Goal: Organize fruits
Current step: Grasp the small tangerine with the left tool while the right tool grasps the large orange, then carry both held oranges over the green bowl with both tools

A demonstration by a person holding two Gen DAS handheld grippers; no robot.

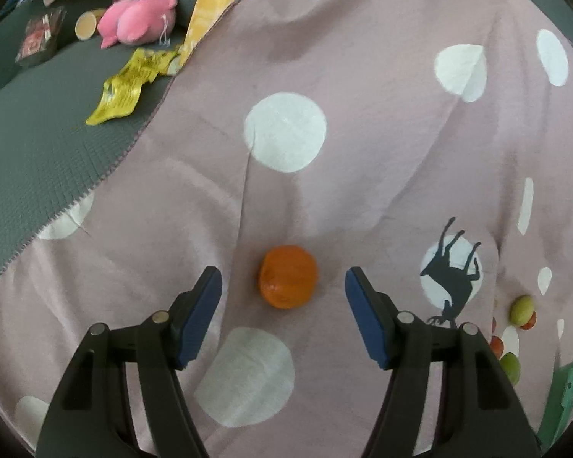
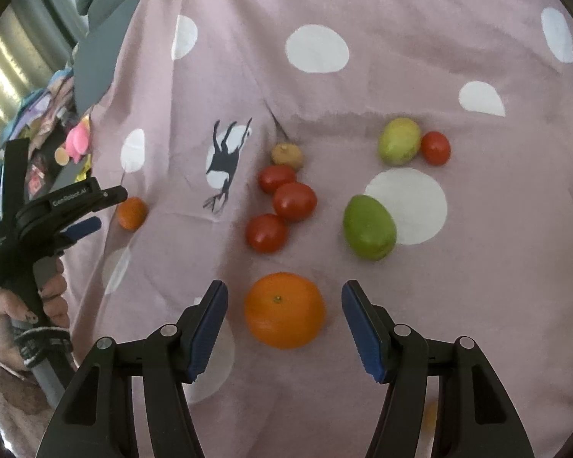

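Note:
My left gripper (image 1: 283, 283) is open, its blue pads on either side of a small orange (image 1: 287, 281) lying on the pink dotted cloth (image 1: 363, 114). That gripper (image 2: 91, 210) and orange (image 2: 132, 213) also show at the left of the right wrist view. My right gripper (image 2: 284, 303) is open around a larger orange (image 2: 285, 310). Beyond it lie three red tomatoes (image 2: 294, 201), a brownish fruit (image 2: 287, 155), a green mango (image 2: 368, 227), a yellow-green mango (image 2: 399, 141) and another tomato (image 2: 435, 147).
A grey mattress (image 1: 38, 152) lies left of the cloth with a pink plush toy (image 1: 135, 21), a yellow wrapper (image 1: 128, 86), a yellow box (image 1: 204, 11) and packets. A green object (image 1: 561, 400) and some fruits (image 1: 521, 310) sit at the right edge.

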